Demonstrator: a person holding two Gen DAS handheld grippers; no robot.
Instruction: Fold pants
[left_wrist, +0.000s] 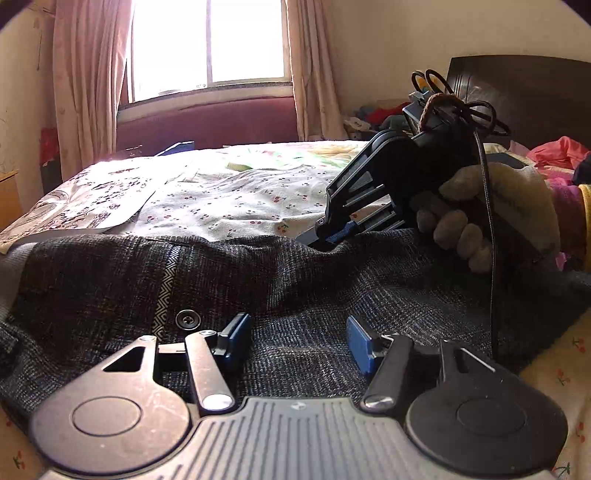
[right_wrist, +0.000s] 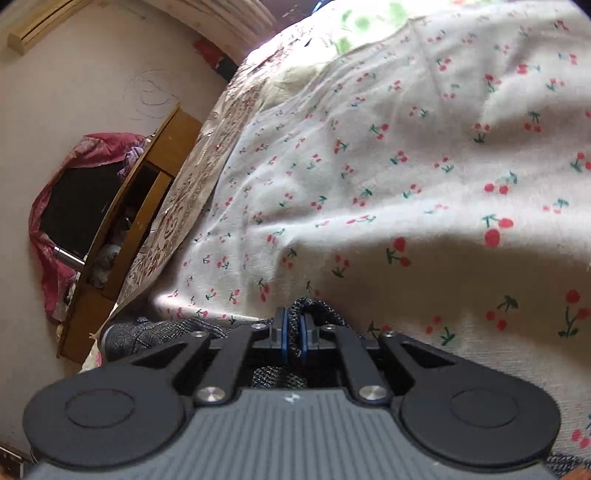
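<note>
The right hand-held gripper (right_wrist: 293, 334) pinched a fold of the pants (left_wrist: 295, 280). The left hand-held gripper (left_wrist: 299, 341) hovered spread directly over the waistband, whose length ran crosswise ahead of it.

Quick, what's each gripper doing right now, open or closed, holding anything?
Left gripper: open, over the pants, holding nothing.
Right gripper: closed, pinching a fold of the pants.

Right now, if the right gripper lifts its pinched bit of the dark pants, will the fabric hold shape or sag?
Likely sag: the pants drape in soft ridges over the bed. The weave looks thick, so probably heavyish. The right gripper is shut on a bunched fold, so slipping seems unlikely. The left gripper is open and supports nothing.
</note>
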